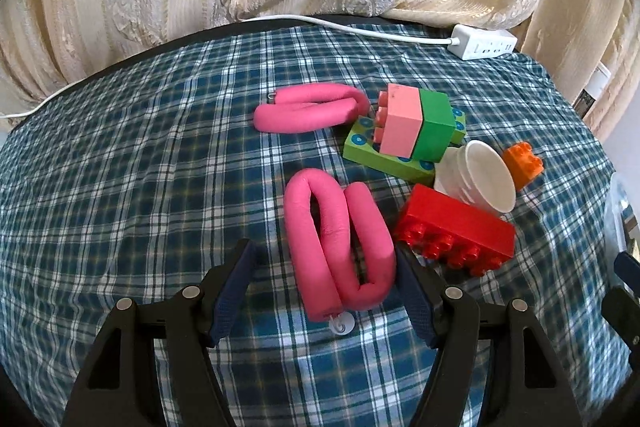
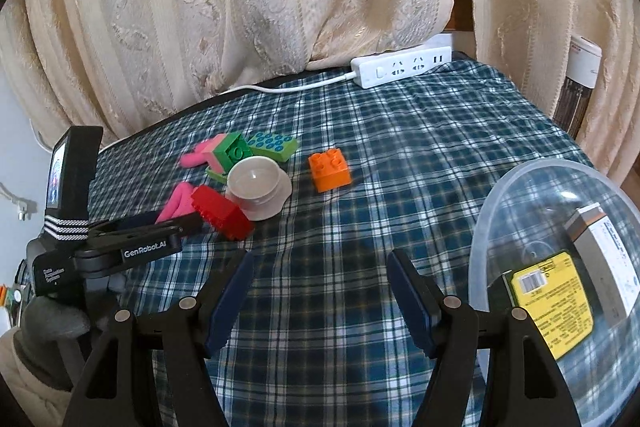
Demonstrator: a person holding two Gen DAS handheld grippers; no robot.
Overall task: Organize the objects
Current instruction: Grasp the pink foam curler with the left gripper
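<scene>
On the plaid-covered bench (image 1: 120, 187) lie two pink foam rollers (image 1: 340, 247), the far one (image 1: 308, 109) left of a pink-and-green block stack (image 1: 416, 127), then one red brick (image 1: 456, 227), one white cup (image 1: 476, 175) and one orange brick (image 1: 522, 163). The left gripper (image 1: 324, 287) stands open around the near roller, pressing nothing; the red brick crowds its right finger. The right gripper (image 2: 320, 291) is open and empty, left of a clear bowl (image 2: 480, 227) holding two boxes (image 2: 556, 299).

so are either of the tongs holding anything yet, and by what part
Nothing is held. The left tongs stand open around the near folded pink foam roller, with a gap at the left pad. The right tongs are open over bare plaid cloth.
</scene>
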